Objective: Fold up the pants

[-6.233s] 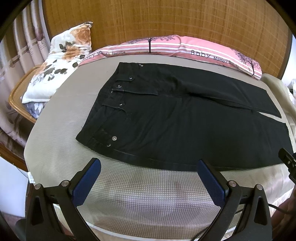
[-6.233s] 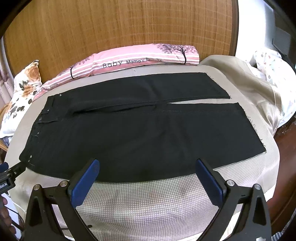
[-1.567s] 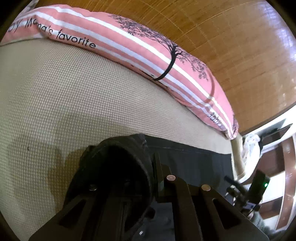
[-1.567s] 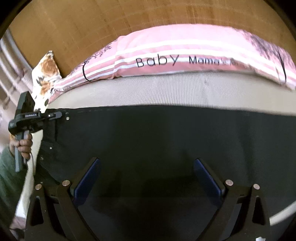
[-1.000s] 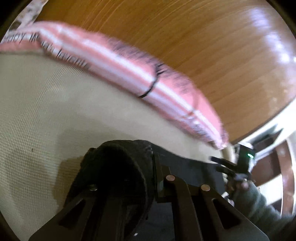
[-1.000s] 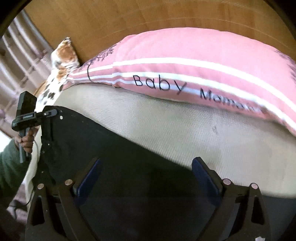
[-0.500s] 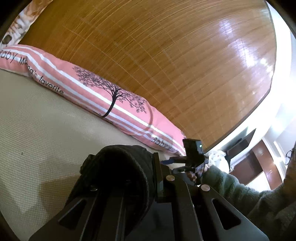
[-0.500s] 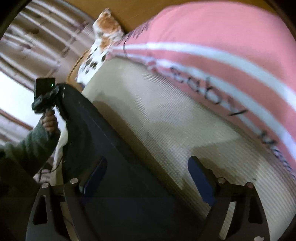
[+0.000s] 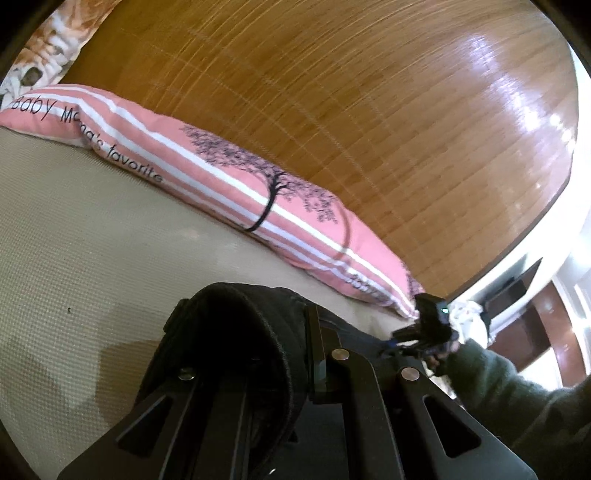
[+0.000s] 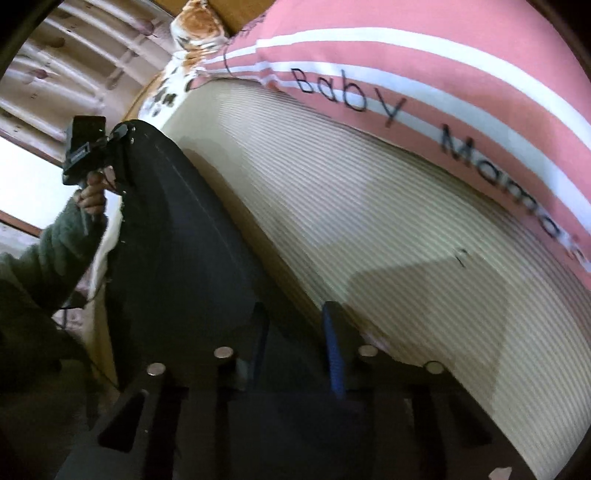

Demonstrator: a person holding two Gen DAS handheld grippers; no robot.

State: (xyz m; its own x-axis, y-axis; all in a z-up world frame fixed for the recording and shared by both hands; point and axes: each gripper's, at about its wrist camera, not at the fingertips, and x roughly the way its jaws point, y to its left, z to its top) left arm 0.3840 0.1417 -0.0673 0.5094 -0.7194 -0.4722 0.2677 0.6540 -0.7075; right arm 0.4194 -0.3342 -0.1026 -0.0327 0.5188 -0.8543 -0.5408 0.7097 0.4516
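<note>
The black pants [image 10: 177,236] hang lifted above the beige bed, stretched between my two grippers. In the left wrist view my left gripper [image 9: 295,354] is shut on the bunched waistband [image 9: 236,332], which covers the fingertips. In the right wrist view my right gripper [image 10: 295,332] is shut on the leg-end cloth, blue pads close together. The left gripper [image 10: 92,147] shows far left in the right wrist view, holding the waist. The right gripper [image 9: 424,332] shows at the right in the left wrist view.
A pink striped pillow [image 9: 229,177] lies along the wooden headboard [image 9: 369,92]; it also shows in the right wrist view [image 10: 443,74]. A floral pillow [image 10: 192,26] sits at the bed's corner. The beige mattress [image 10: 369,206] lies below the cloth.
My right gripper has closed on the pants' leg end. Both grippers have lifted the pants off the bed and both views have tilted.
</note>
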